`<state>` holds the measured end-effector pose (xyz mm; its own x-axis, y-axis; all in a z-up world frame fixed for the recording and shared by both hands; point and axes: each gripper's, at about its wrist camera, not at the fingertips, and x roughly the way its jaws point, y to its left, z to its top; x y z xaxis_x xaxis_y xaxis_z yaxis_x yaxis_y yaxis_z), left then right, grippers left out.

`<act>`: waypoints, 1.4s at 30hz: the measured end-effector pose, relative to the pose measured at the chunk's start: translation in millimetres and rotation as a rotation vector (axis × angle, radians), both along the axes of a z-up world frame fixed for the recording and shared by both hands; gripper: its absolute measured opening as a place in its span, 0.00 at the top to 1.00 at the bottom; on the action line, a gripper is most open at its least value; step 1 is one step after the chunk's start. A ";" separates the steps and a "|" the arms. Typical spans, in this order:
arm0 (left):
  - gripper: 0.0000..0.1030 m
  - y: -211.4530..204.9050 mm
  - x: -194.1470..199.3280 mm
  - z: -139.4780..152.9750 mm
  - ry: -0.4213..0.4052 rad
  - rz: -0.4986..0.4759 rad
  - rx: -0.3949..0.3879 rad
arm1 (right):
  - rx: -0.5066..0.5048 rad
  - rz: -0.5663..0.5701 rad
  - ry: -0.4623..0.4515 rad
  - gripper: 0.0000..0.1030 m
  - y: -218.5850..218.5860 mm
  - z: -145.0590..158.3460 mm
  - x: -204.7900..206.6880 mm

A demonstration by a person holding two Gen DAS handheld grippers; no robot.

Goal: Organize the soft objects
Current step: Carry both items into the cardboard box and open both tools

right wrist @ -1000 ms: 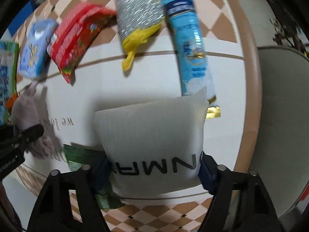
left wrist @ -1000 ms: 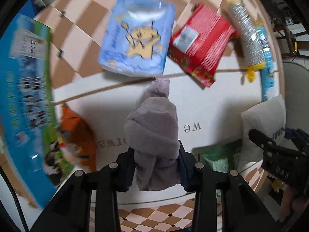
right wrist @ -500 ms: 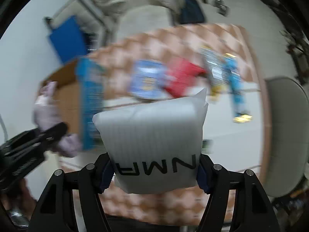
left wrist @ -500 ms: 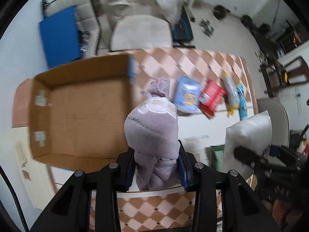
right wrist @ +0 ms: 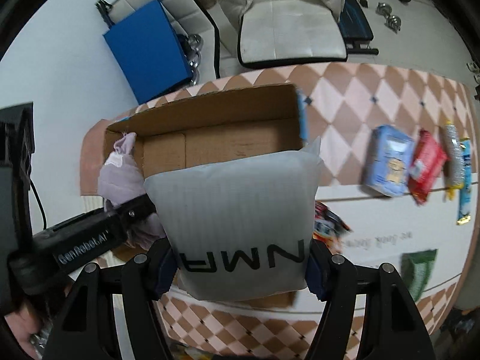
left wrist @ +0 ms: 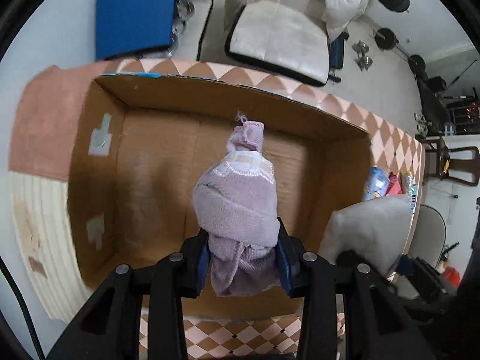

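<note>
The cardboard box [left wrist: 99,180] stood on the worktop [right wrist: 360,96], filling the middle of the left wrist frame. The rolled cloth [left wrist: 237,201] hung over its floor at centre. The pillow [right wrist: 234,210] sat lower centre in the right wrist frame, overlapping the box's near edge. The packets [right wrist: 390,162] lay in a row at right.

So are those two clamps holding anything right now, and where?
Yes. The left gripper pinches a rolled lilac knitted sock bundle at its lower end; the right gripper squeezes a white air-filled packing pillow by its lower sides.
</note>
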<state>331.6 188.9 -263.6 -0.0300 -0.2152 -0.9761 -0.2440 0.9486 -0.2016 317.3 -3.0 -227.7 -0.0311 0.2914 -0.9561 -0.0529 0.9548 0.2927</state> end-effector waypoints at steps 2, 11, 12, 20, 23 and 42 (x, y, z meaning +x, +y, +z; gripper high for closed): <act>0.66 9.6 11.7 -13.1 0.031 -0.002 -0.016 | -0.018 0.000 0.023 0.30 14.0 -20.5 10.1; 0.66 19.5 42.0 -69.0 0.146 -0.071 -0.075 | -0.096 0.009 0.056 0.30 49.8 -75.1 40.7; 0.65 19.4 43.1 -71.8 0.151 -0.075 -0.080 | -0.104 0.011 0.054 0.30 51.8 -78.7 43.0; 0.61 27.4 45.1 -79.7 0.166 -0.069 -0.101 | -0.136 0.043 0.059 0.25 65.2 -97.6 59.3; 0.28 33.6 41.9 -71.2 0.142 -0.076 -0.062 | -0.140 0.045 0.071 0.19 65.2 -96.7 60.7; 0.03 41.6 -69.3 33.3 -0.198 -0.093 0.238 | -0.247 0.053 -0.139 0.00 53.9 -19.8 -34.0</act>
